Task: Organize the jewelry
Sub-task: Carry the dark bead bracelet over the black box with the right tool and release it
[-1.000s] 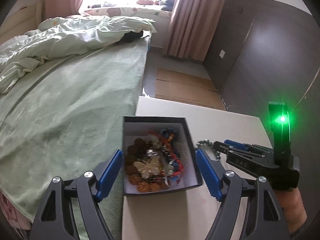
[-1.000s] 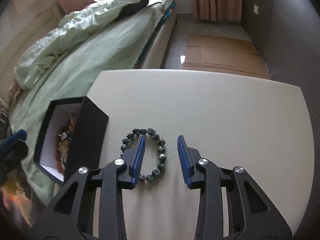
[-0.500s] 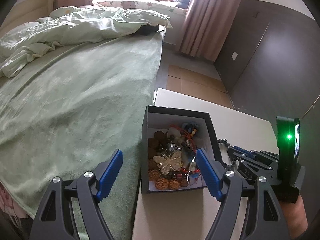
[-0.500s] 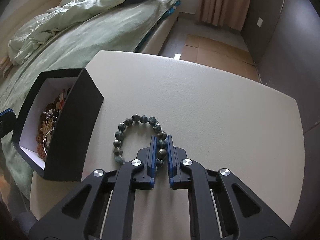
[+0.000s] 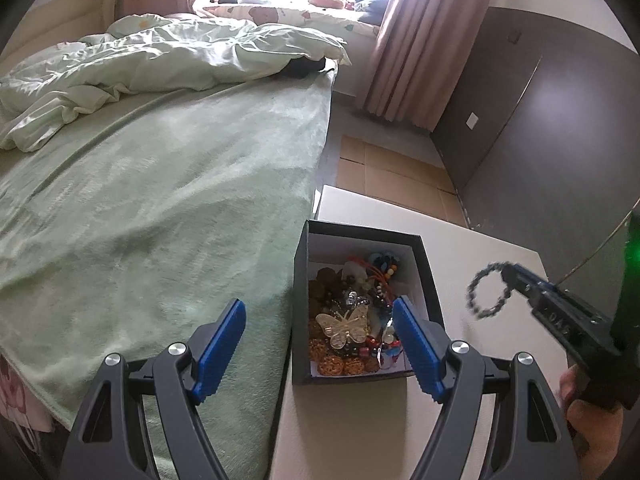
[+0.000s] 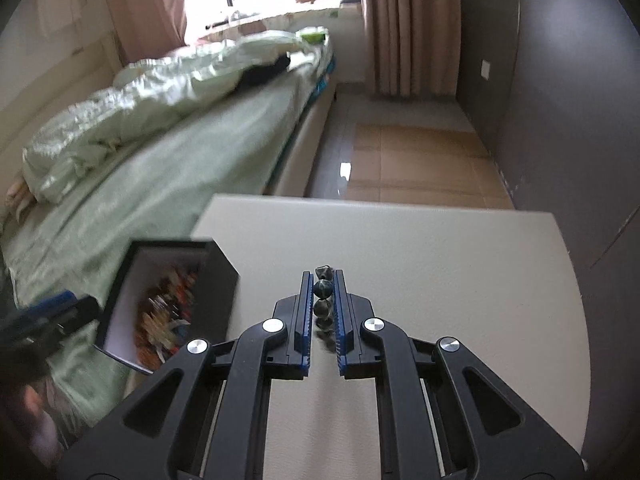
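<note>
Dark beaded bracelet (image 6: 323, 300) pinched in the right gripper (image 6: 323, 280) above a cream-white table (image 6: 440, 280) beside a bed in a bedroom.

The table stands against a bed with a pale green blanket (image 5: 160, 208), with tan floor panels (image 6: 420, 164) beyond its far edge, a dark grey wall (image 6: 560, 100) to the right and pink curtains (image 5: 420, 52) by the bright window. A black open box with a white lining (image 5: 300, 280), heaped with mixed jewelry, sits at the table's left edge next to the bed; the tabletop to its right is bare. The right gripper's blue-padded fingers are closed on the bracelet, whose loop hangs off the tabletop to the right of the box. The left gripper (image 5: 320, 320) is spread wide, its right finger (image 5: 416, 348) over the box, the left over the blanket.
</note>
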The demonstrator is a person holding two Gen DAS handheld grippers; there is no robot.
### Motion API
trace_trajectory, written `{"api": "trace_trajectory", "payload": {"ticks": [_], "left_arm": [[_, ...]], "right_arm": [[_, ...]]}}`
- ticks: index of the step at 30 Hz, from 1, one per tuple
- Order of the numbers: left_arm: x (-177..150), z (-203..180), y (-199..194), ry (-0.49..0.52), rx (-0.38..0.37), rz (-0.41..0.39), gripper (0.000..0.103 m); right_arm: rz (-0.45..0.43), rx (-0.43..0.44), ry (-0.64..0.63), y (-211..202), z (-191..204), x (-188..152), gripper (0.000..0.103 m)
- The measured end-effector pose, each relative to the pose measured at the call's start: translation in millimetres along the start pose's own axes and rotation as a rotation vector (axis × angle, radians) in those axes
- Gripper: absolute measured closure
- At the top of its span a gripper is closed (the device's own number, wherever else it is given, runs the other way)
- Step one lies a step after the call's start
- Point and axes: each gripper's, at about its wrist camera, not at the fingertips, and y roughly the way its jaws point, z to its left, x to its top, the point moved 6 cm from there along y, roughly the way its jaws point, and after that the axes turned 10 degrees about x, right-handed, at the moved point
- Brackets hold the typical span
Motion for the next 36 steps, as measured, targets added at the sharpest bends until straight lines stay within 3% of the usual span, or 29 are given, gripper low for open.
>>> {"api": "trace_trajectory", "payload": {"ticks": [9, 17, 22, 26, 32, 35, 36], "left_arm": [[1, 3, 0, 0.000, 0.008, 0.005, 0.030], [2, 14, -6, -0.007, 0.005, -0.004, 0.030], [4, 27, -12, -0.021, 0.020, -0.008, 0.030], [5, 39, -20, -0.035, 0.035, -0.019, 0.029], [4, 52, -29, -0.057, 0.043, -0.023, 0.029], [3, 56, -32, -0.065, 0.041, -0.020, 0.029], [3, 56, -33, -0.066, 0.040, -0.019, 0.029]], "right_arm": [[-0.142, 0.100, 0.016, -36, 34, 21, 0.093], [-0.183, 0.255, 0.003, -46, 73, 28, 0.093], [-0.150, 0.462, 0.058, -40, 90, 28, 0.093], [-0.120, 0.558, 0.091, -35, 99, 27, 0.093], [-0.090, 0.564, 0.091, -23, 111, 25, 0.093], [-0.030, 0.543, 0.097, -9, 113, 20, 0.092], [0.004, 0.540, 0.116, -2, 111, 17, 0.080]]}}
